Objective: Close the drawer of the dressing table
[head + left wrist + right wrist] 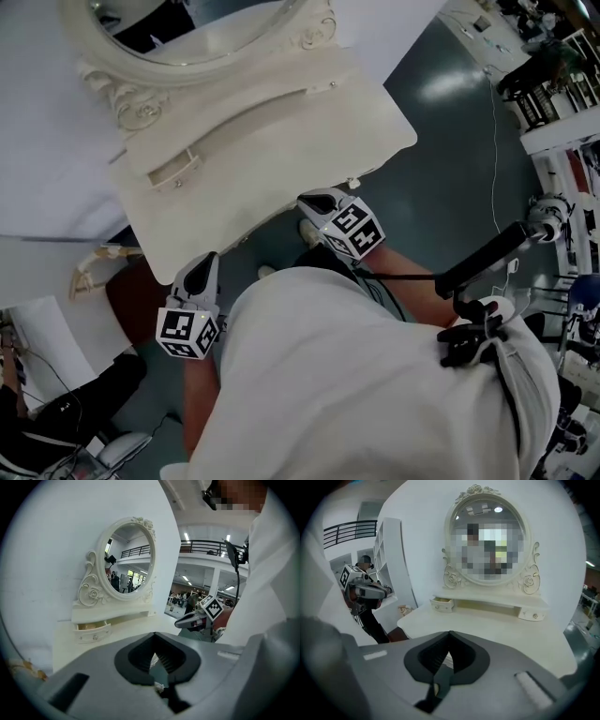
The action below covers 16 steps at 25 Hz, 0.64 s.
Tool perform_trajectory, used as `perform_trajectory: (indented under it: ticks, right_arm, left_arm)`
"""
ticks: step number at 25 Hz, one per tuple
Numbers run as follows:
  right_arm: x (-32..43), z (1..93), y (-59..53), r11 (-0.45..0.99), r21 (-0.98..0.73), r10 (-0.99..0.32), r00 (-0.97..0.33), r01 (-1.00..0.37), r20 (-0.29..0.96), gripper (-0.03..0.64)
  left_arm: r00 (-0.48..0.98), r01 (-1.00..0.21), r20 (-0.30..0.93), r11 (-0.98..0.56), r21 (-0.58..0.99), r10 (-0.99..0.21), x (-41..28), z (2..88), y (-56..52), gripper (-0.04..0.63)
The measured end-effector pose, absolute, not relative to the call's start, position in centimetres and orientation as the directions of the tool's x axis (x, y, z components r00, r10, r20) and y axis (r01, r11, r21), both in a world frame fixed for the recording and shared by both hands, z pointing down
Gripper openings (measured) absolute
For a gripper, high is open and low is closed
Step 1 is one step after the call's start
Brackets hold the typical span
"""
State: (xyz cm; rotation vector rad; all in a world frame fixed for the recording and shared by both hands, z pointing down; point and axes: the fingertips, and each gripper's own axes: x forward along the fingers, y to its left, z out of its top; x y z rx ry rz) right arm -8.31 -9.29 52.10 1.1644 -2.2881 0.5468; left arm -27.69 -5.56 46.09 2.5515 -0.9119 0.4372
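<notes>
The small drawer (441, 603) is seen pulled slightly out at the left end of the shelf (487, 603) under the mirror (487, 513), at the desk's (511, 634) back. It is judged light and stiff (probably free-sliding); its flat front should be pushed. Left gripper (154, 658) and right gripper (447, 656) are closed, empty.

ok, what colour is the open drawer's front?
Cream-white drawer, matching the dressing table; clearest in the right gripper view.

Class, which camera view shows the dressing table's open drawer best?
The left gripper view: the open drawer looks largest, its inside showing. The right gripper view shows it smaller; the head view sees it only from above.
</notes>
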Motion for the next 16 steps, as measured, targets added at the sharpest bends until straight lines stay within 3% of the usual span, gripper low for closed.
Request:
perform_trajectory:
  ticks: [10,16]
  right_arm:
    - [-9.6,52.1,-7.5,0.560,-0.108,-0.611,-0.497,-0.822,0.616,0.000]
    - [-8.0,52.0,-3.9,0.512,-0.105,-0.609,-0.447,-0.852,0.655,-0.002]
  left_arm:
    - [0.757,-0.634,0.408,-0.724,0.272,-0.510,-28.1,47.0,-4.4,0.003]
    - [0.801,-0.574,0.412,-0.753,0.321,-0.435,-26.5,48.0,-2.4,0.003]
